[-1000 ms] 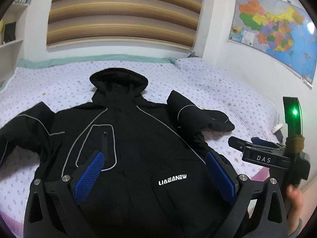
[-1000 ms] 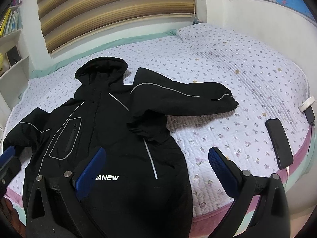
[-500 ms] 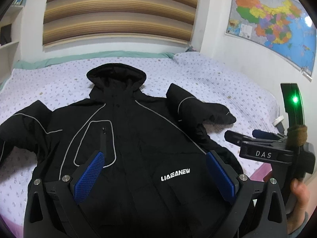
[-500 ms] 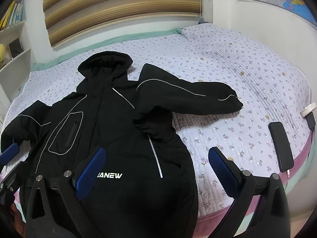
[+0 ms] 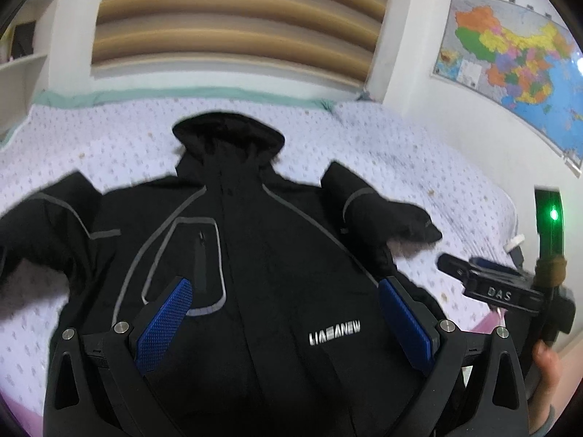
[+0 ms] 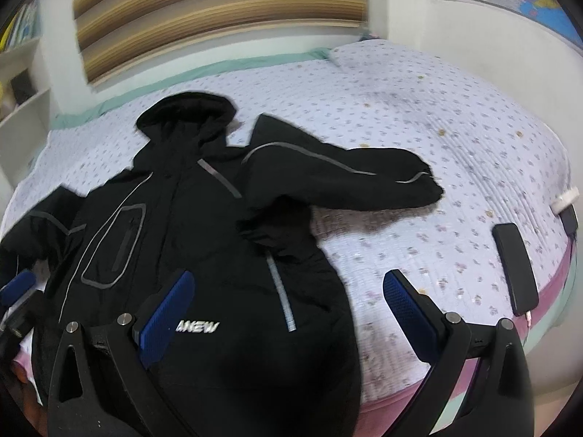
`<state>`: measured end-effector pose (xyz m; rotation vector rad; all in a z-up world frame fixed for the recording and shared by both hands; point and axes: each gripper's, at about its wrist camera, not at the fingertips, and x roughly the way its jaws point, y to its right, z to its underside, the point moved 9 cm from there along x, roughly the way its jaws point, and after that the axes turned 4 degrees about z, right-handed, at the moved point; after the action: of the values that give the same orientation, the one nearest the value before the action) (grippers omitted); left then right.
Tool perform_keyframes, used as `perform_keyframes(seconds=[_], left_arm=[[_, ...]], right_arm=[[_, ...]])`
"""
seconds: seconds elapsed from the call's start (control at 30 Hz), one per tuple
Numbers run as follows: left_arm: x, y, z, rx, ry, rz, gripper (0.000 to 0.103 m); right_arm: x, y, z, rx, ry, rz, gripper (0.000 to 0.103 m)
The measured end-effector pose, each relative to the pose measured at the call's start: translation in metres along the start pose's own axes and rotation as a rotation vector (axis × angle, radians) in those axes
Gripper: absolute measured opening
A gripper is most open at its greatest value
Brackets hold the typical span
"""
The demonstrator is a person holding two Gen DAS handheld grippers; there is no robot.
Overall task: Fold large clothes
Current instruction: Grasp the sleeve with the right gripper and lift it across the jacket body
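A black hooded jacket (image 5: 255, 240) with grey piping and white lettering lies front up on the bed, hood toward the far wall. Its right sleeve (image 6: 346, 178) stretches out sideways over the bedspread; the left sleeve (image 5: 47, 218) is spread the other way. My left gripper (image 5: 284, 291) hovers open above the jacket's lower front, nothing between its blue pads. My right gripper (image 6: 288, 287) is open too, above the jacket's right hem and the bedspread. The right gripper's body (image 5: 503, 291) shows at the right edge of the left wrist view, held by a hand (image 5: 546, 371).
The bed has a pale floral bedspread (image 6: 419, 116). A black phone (image 6: 513, 266) and a white charger (image 6: 564, 200) lie near the bed's right edge. Shelves (image 6: 22, 83) stand at left, a striped blind (image 5: 237, 18) behind, a map (image 5: 517, 65) on the right wall.
Both grippers have risen and tilted up slightly, so the jacket sits lower in both views. The frames are now motion-blurred. The jacket itself has not moved.
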<state>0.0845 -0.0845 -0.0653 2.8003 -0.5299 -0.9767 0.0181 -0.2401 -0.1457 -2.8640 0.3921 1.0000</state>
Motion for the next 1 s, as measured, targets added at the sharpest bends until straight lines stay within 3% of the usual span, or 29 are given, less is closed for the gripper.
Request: perform_keyframes(seconds=[0.2,0.3,0.53,0.6,0.67,0.7,0.77,0.87,1.0], left_arm=[[0.031,0.011,-0.028,0.059,-0.059,-0.065,0.101],[0.066,0.018,-0.03,0.007,-0.157,-0.017,0.101],[0.131,0.045,-0.042,-0.054,-0.228,0.069,0.101],[0.155,0.053,-0.04,-0.076,-0.264,0.122,0.101],[0.184,0.055,-0.033,-0.071,-0.284,0.113,0.098],[0.202,0.053,-0.026,-0.063,-0.305,0.09,0.095],[0.232,0.048,-0.013,-0.064,-0.347,0.076,0.075],[0.274,0.038,0.017,-0.118,-0.409,0.108,0.072],[0.281,0.031,0.021,-0.124,-0.318,0.163,0.072]], right_arm=[[0.007,0.062,-0.013,0.098,0.024,0.068,0.103],[0.013,0.103,-0.016,0.165,0.028,0.101,0.103],[0.038,0.183,-0.018,0.312,0.0,0.127,0.093],[0.054,0.195,-0.021,0.353,-0.021,0.079,0.093],[0.074,0.2,-0.026,0.385,-0.048,0.01,0.092],[0.082,0.199,-0.028,0.395,-0.061,-0.024,0.092],[0.107,0.198,-0.031,0.433,-0.112,-0.093,0.09],[0.139,0.198,-0.035,0.48,-0.159,-0.153,0.09],[0.174,0.198,-0.04,0.523,-0.197,-0.18,0.089]])
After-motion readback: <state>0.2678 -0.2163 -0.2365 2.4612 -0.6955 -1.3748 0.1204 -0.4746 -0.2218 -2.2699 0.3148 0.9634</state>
